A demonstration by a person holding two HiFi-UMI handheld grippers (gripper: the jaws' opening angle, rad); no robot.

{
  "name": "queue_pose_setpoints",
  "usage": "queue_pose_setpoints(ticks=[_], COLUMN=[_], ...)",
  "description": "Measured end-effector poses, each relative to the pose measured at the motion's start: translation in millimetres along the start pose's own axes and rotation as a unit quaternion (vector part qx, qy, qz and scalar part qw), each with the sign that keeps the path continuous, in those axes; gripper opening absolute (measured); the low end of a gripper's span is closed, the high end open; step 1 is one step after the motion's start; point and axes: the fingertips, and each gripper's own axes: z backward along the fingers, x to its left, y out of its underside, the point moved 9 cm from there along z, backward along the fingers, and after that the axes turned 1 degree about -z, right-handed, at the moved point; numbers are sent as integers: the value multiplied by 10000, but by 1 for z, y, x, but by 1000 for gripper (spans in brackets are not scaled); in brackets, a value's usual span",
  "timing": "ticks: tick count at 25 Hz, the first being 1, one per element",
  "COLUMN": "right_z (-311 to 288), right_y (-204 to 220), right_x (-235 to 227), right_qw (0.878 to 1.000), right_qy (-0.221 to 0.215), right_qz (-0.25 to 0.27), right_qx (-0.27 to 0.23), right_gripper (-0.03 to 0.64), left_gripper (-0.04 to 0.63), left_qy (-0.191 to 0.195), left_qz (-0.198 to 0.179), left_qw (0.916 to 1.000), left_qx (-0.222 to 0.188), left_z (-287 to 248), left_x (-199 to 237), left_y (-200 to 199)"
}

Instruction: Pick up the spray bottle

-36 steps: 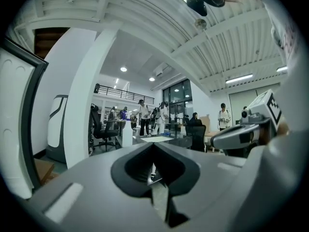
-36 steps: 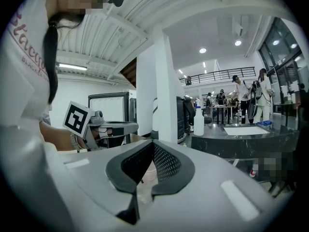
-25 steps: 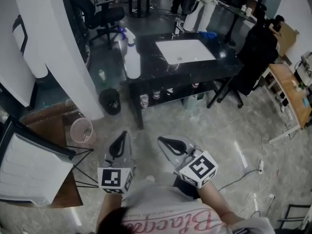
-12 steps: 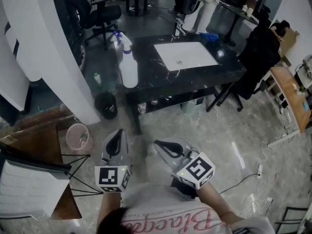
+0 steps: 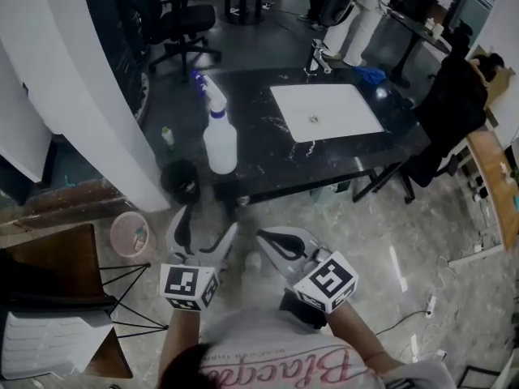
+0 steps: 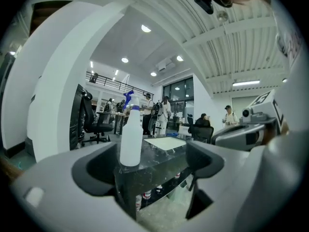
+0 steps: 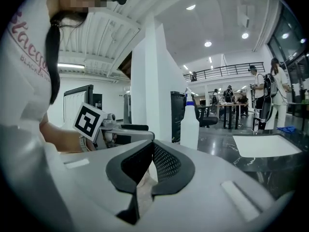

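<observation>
While the left gripper (image 5: 209, 220) is opening its jaws, nothing is sitting between its pads. Right beside it, the right gripper (image 5: 270, 240) is riding with its jaws pressed together, empty as well. Both are hovering over the floor, well short of the black marble table (image 5: 268, 162). The white spray bottle (image 5: 220, 140) is standing upright at the table's left edge, close to the near left corner, untouched. A white basin (image 5: 326, 112) is sitting to its right.
</observation>
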Motion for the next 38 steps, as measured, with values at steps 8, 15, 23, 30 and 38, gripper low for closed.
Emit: queue_pose_setpoints(ticks=[8,15,23,30,38], right_z=[-35,-65,-82,-82,-81], right_y=[-15,-29,-36,-35,-44], right_x=[-67,-114,-144,-155,-156], right_qw=[9999,9995,9995,9998,9997], right_qy=[-136,-295,-300,-162,-2], right_qz=[-22,75,62,0,-63], right_qx=[9,-96,10,98,-233], right_gripper=[3,3,3,3,3], left_gripper=[591,591,590,488,460], left_qy=[-153,-80,172,208,116], left_qz=[-37,-350,-540,-920,-552], left_qw=[9998,9989,9980,9953,9984], left_qx=[74,286,266,220,-77], left_z=[-78,-142,-184,-193,-188], left_x=[27,47,60,59,70], left_y=[4,6,3,0,-24])
